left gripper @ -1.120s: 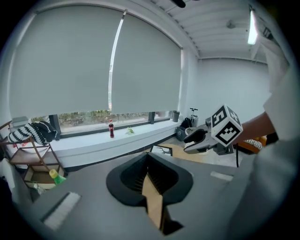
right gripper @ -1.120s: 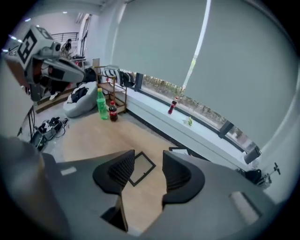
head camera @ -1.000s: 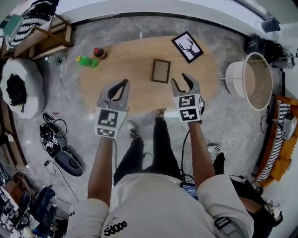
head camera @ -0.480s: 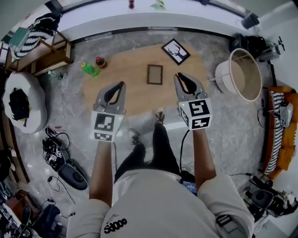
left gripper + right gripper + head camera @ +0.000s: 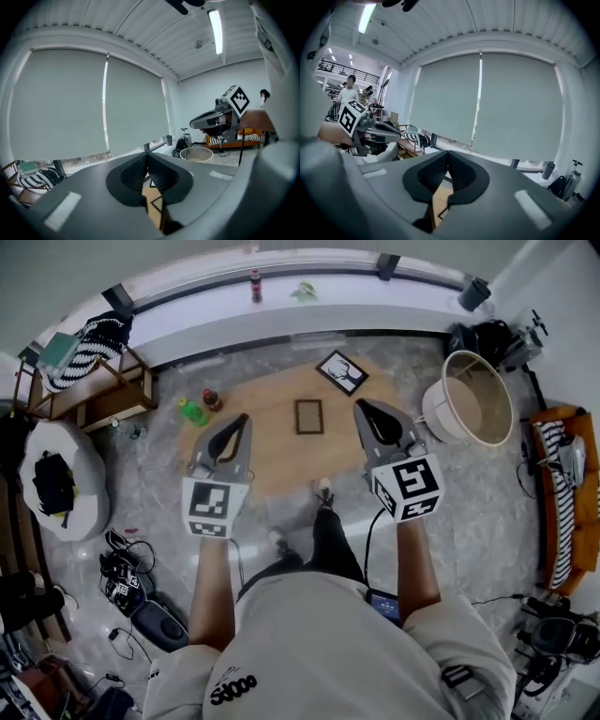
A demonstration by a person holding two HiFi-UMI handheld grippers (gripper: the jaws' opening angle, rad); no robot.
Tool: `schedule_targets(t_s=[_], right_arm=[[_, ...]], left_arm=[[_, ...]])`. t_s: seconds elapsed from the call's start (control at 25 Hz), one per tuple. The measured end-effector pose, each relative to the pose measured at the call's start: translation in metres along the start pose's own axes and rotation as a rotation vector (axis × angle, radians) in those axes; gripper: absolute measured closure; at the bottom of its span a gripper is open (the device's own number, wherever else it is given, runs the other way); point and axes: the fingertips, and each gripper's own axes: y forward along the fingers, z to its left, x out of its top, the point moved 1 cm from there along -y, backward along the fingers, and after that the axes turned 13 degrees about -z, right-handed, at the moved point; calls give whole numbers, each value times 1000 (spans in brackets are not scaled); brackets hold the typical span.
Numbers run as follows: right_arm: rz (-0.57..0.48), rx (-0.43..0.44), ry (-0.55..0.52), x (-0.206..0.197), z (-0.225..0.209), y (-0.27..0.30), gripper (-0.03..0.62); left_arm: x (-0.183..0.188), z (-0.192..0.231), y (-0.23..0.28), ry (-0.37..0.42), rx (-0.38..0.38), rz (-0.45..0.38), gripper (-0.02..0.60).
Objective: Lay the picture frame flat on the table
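My L gripper [image 5: 240, 419]: jaws together, tip to tip, nothing btwn them. Its own view shows the ribbed pads [image 5: 133, 172] closed, w/ only a sliver of tabletop showing below. My R gripper [image 5: 364, 407]: jaws have just been closing and are together as well. It's empty, w/ nothing caught btwn the pads in its own view. Neither tool touches anything. Both are held in the air over the near side of the wooden table [image 5: 272, 451], side by side, well apart from each other, pointing away from me.

Picture frame [image 5: 309, 416]: brown, lying flat approx. mid-table. In the head view it sits btwn the two grippers, abt level w/ their tips, and clear of both.

A 2nd frame, black w/ a deer print [image 5: 341, 371], is at the table's far edge, right of the brown one. A green bottle [image 5: 192, 412] & a dark bottle [image 5: 213, 399] are by the table's left end. A round white tub [image 5: 466, 399] is on the floor off the right end.
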Motion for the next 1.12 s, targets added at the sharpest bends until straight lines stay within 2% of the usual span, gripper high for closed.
schedule_targets(t_s=[0.28, 0.48, 0.68, 1.12], right_arm=[[-104, 21, -21, 58, 14, -14, 591], [-149, 56, -30, 83, 30, -18, 591], [-151, 84, -72, 92, 44, -15, 592], [-162, 125, -70, 98, 49, -6, 592]], left_arm=[[62, 2, -16, 70, 12, -78, 572], [91, 4, -31, 104, 28, -117, 572], [105, 6, -40, 113, 45, -130, 572], [112, 11, -43, 118, 62, -137, 572]])
